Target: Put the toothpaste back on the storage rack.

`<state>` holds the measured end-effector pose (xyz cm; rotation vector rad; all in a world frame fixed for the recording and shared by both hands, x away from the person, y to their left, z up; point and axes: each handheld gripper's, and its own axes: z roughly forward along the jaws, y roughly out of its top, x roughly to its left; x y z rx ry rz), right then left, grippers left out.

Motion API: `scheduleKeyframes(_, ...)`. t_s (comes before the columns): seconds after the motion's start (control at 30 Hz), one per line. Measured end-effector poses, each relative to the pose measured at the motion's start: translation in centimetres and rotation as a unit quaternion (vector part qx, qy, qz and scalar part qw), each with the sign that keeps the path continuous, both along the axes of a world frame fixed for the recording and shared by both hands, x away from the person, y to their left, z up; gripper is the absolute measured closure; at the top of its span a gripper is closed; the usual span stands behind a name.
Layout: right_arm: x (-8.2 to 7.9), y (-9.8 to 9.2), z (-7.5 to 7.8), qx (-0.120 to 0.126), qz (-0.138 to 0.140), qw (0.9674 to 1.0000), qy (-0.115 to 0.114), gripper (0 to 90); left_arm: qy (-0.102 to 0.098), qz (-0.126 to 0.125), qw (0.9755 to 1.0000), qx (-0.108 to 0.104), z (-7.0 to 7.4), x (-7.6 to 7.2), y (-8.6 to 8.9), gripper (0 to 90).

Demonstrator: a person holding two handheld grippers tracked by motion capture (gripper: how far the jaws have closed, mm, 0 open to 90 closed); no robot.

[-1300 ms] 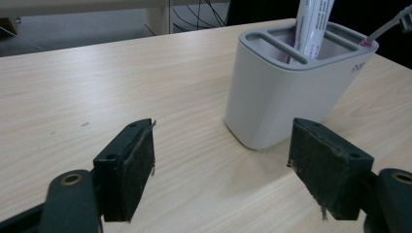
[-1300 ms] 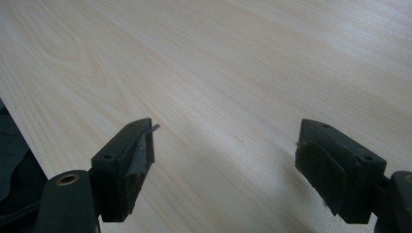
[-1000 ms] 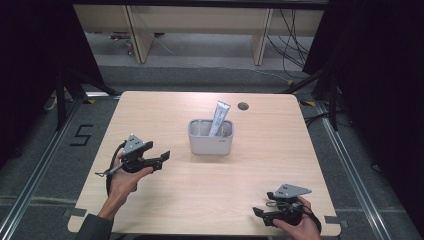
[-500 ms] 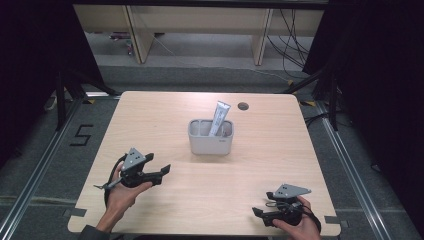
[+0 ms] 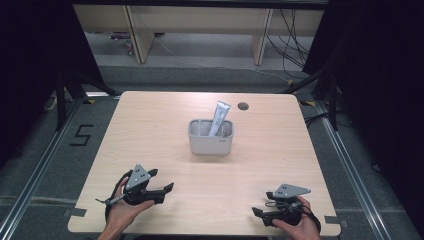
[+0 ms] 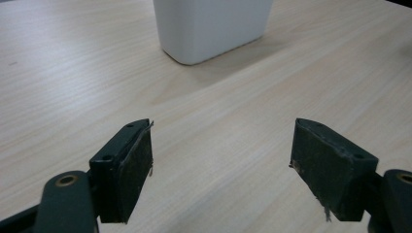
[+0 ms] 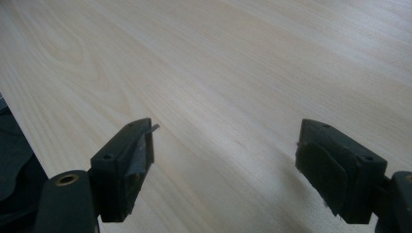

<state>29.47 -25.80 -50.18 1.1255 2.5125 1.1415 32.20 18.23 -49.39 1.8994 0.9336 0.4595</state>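
Observation:
A white two-compartment holder (image 5: pixel 210 137) stands at the middle of the wooden table (image 5: pixel 150 130), with a silver tube (image 5: pixel 218 118) leaning upright in its right compartment. My left gripper (image 5: pixel 167 190) rests low at the front left of the table, open, jaws pointing right toward the holder (image 6: pixel 211 26); nothing lies between its pads (image 6: pixel 141 162). My right gripper (image 5: pixel 256 212) sits at the front right near the table's edge, open and empty, jaws pointing left over bare wood (image 7: pixel 233 73).
A small round cable hole (image 5: pixel 243 106) is at the back of the table. Metal rails run along the floor on both sides, and a "5" mark (image 5: pixel 80 135) is on the floor at left. The table edge (image 7: pixel 19 131) falls away just left of my right gripper.
My left gripper has drawn back from the middle left toward the front edge of the table, staying open. The right gripper has stayed put.

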Motion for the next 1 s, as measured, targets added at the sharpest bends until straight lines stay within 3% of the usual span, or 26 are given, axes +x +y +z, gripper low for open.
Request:
scheduleKeyframes(0.1,-0.2,0.1,0.1,-0.008,-0.014,0.9999,-0.004,22.4,0.002,-0.004,1.0000,0.000,-0.3,-0.5,-0.4,22.5)
scheduleKeyframes(0.27,-0.2,0.1,0.1,-0.009,-0.012,0.9998,-0.012,22.4,0.005,-0.018,0.9998,0.005,-0.7,-1.1,-0.8,22.5)
scheduleKeyframes(0.33,-0.1,0.1,0.1,-0.003,0.000,1.0000,-0.001,22.4,0.009,-0.024,0.9996,0.014,-0.8,-1.5,-0.9,22.2)
scheduleKeyframes(0.37,-0.3,0.1,0.1,-0.012,-0.015,0.9996,-0.018,22.4,0.012,-0.027,0.9994,0.020,-0.9,-1.7,-0.9,22.0)
scheduleKeyframes(0.5,-0.3,0.2,0.2,-0.009,-0.007,0.9999,-0.010,22.4,0.013,-0.036,0.9989,0.027,-1.1,-2.3,-1.1,21.6)
scheduleKeyframes(0.53,-0.3,0.2,0.2,-0.009,-0.007,0.9999,-0.009,22.4,0.014,-0.043,0.9982,0.038,-1.2,-2.5,-1.0,21.4)
scheduleKeyframes(0.67,-0.4,0.3,0.2,-0.009,-0.008,0.9998,-0.013,22.4,0.021,-0.051,0.9975,0.043,-1.4,-3.1,-1.3,18.8)
scheduleKeyframes(0.7,-0.4,0.3,0.2,-0.008,-0.007,0.9999,-0.012,22.3,0.019,-0.052,0.9979,0.033,-1.5,-3.3,-1.5,18.3)
scheduleKeyframes(0.8,-0.4,0.3,0.3,-0.013,-0.008,0.9998,-0.015,22.2,0.019,-0.066,0.9967,0.043,-1.6,-3.8,-1.8,17.4)
scheduleKeyframes(0.83,-0.5,0.4,0.3,-0.011,-0.013,0.9998,-0.012,22.1,0.016,-0.076,0.9946,0.069,-1.4,-3.9,-1.6,17.4)
scheduleKeyframes(0.87,-0.4,0.4,0.2,-0.006,-0.004,0.9999,-0.013,22.1,0.015,-0.075,0.9951,0.062,-1.5,-4.0,-1.8,17.4)
scheduleKeyframes(0.93,-0.6,0.6,0.3,-0.010,-0.013,0.9998,-0.012,22.0,0.015,-0.078,0.9939,0.077,-1.5,-4.3,-1.8,17.3)
scheduleKeyframes(1.0,-0.4,0.5,0.3,-0.012,0.000,0.9997,-0.020,21.9,0.020,-0.074,0.9937,0.082,-1.7,-4.4,-2.1,17.3)
